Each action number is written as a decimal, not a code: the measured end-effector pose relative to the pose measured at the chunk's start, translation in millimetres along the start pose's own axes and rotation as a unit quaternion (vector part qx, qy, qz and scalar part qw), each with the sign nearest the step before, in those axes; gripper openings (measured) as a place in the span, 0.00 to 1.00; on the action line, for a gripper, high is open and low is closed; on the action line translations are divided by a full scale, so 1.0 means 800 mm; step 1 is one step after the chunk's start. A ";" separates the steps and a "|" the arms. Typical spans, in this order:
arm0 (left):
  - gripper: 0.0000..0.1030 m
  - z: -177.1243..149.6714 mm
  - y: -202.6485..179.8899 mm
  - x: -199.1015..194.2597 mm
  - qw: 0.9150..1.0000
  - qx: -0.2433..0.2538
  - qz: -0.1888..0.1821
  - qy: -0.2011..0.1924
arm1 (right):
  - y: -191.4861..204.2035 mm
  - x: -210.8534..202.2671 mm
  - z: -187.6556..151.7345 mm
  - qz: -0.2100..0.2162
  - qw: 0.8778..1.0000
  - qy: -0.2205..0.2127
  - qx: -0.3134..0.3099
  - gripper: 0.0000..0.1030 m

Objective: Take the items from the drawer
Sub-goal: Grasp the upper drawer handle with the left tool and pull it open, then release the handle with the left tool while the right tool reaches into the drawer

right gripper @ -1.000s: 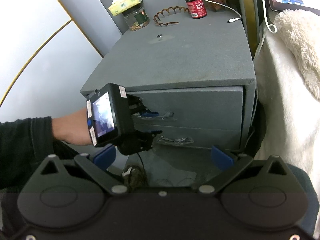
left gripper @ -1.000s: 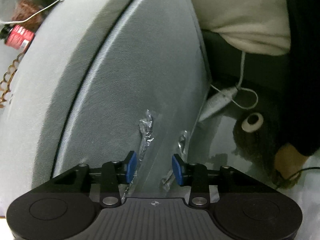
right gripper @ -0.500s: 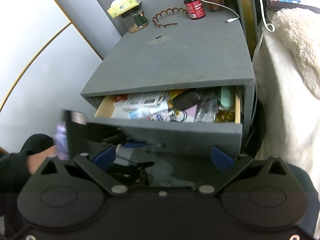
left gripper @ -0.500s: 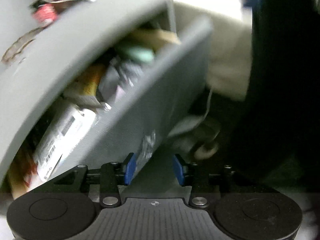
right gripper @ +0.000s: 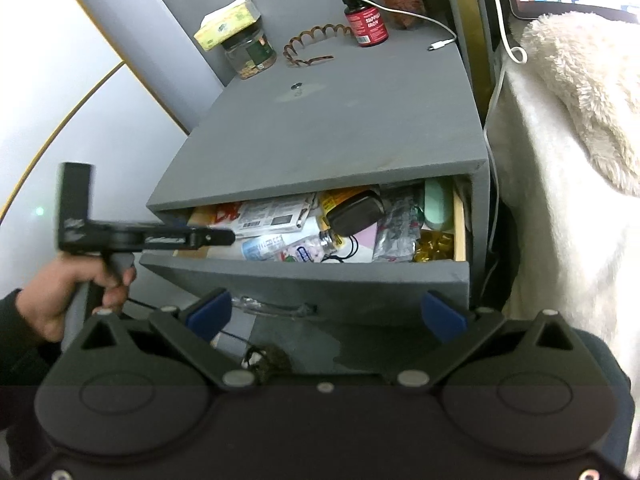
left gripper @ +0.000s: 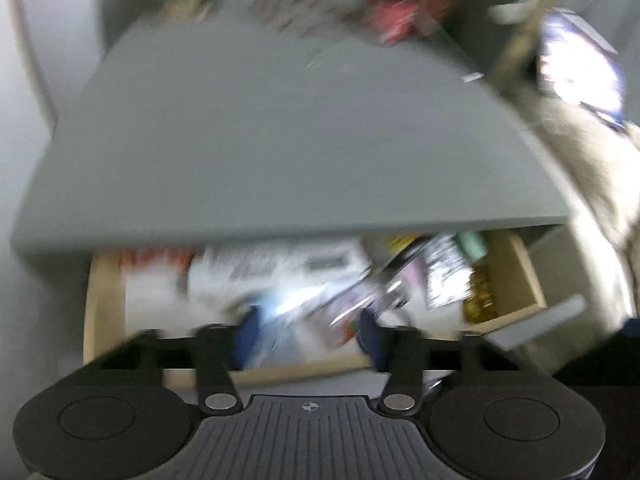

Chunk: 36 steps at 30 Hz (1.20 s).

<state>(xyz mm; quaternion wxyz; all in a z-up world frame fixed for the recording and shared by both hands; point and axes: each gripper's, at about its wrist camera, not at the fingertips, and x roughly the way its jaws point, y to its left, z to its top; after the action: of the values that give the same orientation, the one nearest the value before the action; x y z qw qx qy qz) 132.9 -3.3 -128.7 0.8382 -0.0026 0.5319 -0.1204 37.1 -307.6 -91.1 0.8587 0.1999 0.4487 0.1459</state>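
Note:
The grey nightstand's top drawer (right gripper: 304, 280) stands pulled out, packed with several items: a white printed box (right gripper: 272, 216), a black pouch (right gripper: 356, 212), a mint case (right gripper: 438, 204), a foil packet (right gripper: 396, 232) and gold wrappers (right gripper: 434, 246). My left gripper (right gripper: 216, 237), held in a hand (right gripper: 60, 292), hovers over the drawer's left end. In its own blurred view my left gripper (left gripper: 310, 332) points down into the drawer (left gripper: 516, 280); the jaws are closing, a gap still shows, nothing between them. My right gripper (right gripper: 326, 314) stands wide open before the drawer front, holding nothing.
On the nightstand top (right gripper: 340, 132) stand a jar (right gripper: 250, 54) with a yellow box on it, a brown hair claw (right gripper: 312, 44), a red-labelled bottle (right gripper: 366, 20) and a white cable (right gripper: 440, 42). A fluffy cream blanket (right gripper: 568, 120) lies right. The lower drawer's clear handle (right gripper: 276, 308) shows below.
The left gripper pulled the top drawer out by its handle, let go, then rose and rolled level above the drawer's left end. The right gripper has kept still.

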 end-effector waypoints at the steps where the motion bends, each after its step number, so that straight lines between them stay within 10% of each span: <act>1: 0.19 -0.001 -0.002 -0.002 1.000 0.006 0.001 0.002 | 0.000 0.000 0.000 -0.002 1.000 0.001 -0.001 1.00; 5: 0.00 -0.007 -0.016 -0.008 0.999 0.041 0.006 0.010 | 0.003 0.003 0.000 -0.013 1.000 0.003 -0.006 1.00; 21: 0.00 -0.030 -0.003 -0.008 0.996 0.040 -0.059 0.051 | 0.039 0.002 0.017 -0.072 0.995 0.010 -0.070 1.00; 30: 0.77 -0.001 0.069 -0.084 0.994 -0.009 -0.046 -0.103 | 0.149 0.137 0.040 -0.002 0.945 0.104 -0.309 0.99; 36: 0.79 0.007 0.116 -0.103 0.982 -0.067 -0.054 -0.167 | 0.205 0.235 0.041 0.022 0.900 0.171 -0.400 0.99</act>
<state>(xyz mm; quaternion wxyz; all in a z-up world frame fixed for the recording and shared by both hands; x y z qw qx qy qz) 122.8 103.2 -64.8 0.9055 -0.1074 0.3901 -0.1279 157.0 -89.8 -129.8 0.7729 -0.1789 0.4879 0.3640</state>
